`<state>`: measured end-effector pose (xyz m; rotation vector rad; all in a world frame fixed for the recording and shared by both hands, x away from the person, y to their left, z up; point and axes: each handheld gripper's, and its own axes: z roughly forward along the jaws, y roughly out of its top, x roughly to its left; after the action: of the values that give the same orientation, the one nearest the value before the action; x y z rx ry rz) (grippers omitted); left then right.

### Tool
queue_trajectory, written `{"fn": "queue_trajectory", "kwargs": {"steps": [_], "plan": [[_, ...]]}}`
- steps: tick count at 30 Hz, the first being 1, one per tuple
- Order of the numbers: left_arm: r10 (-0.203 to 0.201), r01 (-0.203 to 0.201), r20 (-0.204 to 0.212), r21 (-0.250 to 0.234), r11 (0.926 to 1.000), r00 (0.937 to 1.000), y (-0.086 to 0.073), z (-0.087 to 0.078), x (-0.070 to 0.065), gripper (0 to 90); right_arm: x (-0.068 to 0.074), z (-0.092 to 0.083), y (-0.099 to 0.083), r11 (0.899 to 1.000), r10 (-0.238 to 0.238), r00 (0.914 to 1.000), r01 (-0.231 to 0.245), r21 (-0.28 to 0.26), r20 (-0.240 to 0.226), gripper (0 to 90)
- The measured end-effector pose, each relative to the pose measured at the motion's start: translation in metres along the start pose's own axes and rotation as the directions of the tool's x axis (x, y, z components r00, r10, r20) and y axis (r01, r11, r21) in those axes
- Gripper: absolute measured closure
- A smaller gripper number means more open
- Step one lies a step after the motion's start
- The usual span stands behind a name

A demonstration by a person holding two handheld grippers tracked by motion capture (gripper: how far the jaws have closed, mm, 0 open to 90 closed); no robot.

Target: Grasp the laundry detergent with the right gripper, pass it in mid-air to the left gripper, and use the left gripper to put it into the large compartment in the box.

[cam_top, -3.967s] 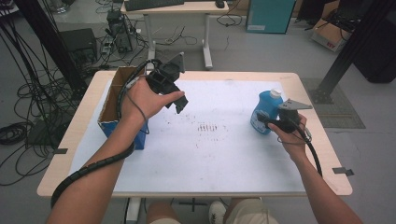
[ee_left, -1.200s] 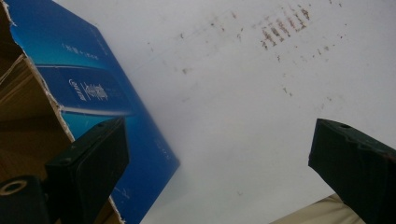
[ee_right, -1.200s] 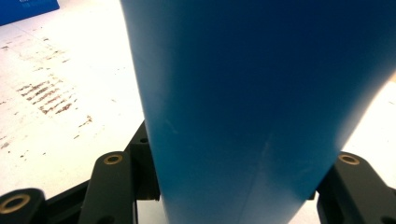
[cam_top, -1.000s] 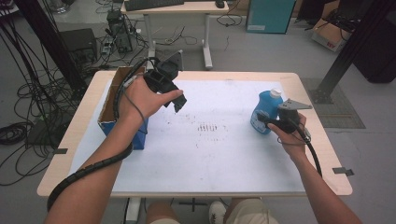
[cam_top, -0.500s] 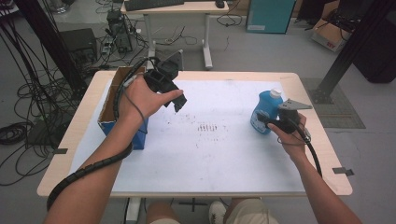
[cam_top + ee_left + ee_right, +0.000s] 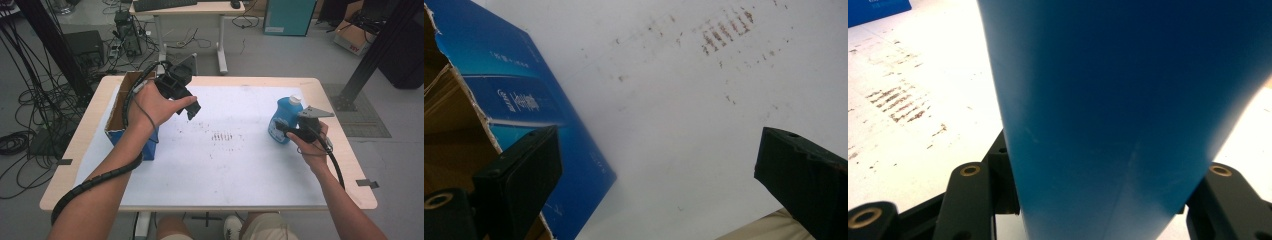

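Observation:
A blue bottle (image 6: 286,117) with a white cap stands at the right of the white-covered table (image 6: 225,170). My right gripper (image 6: 284,131) has its jaws on both sides of the bottle's lower body, shut on it. The bottle's blue wall (image 6: 1128,100) rises close between those jaws in the right gripper view. My left gripper (image 6: 192,107) hangs above the table's left half, tilted down, jaws wide apart with nothing between them (image 6: 659,155). Just to its left is an open cardboard box with blue sides (image 6: 120,112), whose blue side (image 6: 524,100) is also near in the left gripper view.
Brown smudges (image 6: 225,136) mark the middle of the white sheet. The box stands at the table's left edge. Past the far edge are a desk (image 6: 190,7), cables (image 6: 30,90) on the floor and a dark post (image 6: 375,50) at the right.

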<state>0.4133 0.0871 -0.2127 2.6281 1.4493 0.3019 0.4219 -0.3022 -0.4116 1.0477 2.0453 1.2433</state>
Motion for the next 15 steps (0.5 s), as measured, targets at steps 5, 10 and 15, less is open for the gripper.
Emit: {"fn": "queue_trajectory", "kwargs": {"steps": [5, 10, 15], "plan": [[0.001, -0.001, -0.001, 0.001, 1.0, 1.0, 0.0004, 0.001, -0.0002, 5.6, 0.0, 0.0, -0.0001, 1.0, -0.002, 1.0, 0.002, -0.002, 0.001, 44.3], [0.0, 0.0, -0.003, -0.002, 1.0, 1.0, -0.0001, 0.0005, -0.0006, 5.6, -0.0006, -0.0004, -0.0005, 1.0, -0.008, 1.0, 0.008, -0.001, -0.002, 44.5], [0.002, -0.002, -0.005, 0.002, 1.0, 1.0, -0.0004, -0.0008, -0.0006, 5.6, -0.0008, -0.0004, -0.0008, 1.0, -0.005, 1.0, 0.005, -0.004, -0.004, 44.5]]}}
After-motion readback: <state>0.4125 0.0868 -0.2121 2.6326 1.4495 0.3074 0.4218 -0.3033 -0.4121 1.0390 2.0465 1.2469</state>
